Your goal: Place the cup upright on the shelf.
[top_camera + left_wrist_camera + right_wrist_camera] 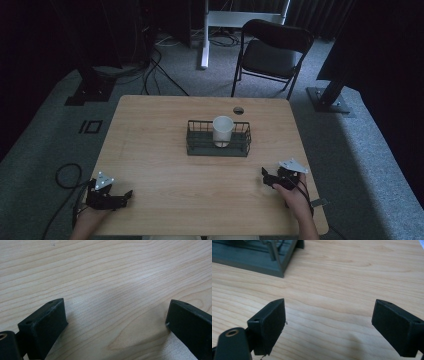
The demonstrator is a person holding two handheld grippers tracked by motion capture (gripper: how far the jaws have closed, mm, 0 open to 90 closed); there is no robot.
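A white cup (222,130) stands upright inside a dark wire basket (195,142) at the middle of the wooden table (160,165). My left gripper (129,194) rests near the table's front left corner, jaws wide apart over bare wood (116,315). My right gripper (264,175) sits at the front right, open with nothing between its jaws (328,322). The basket's base corner (262,260) lies ahead and to the left in the right gripper view.
A round hole (238,110) is set in the table behind the basket. A black folding chair (272,50) stands beyond the far edge. Cables (67,175) trail on the grey carpet at the left, with dark stand bases at both sides.
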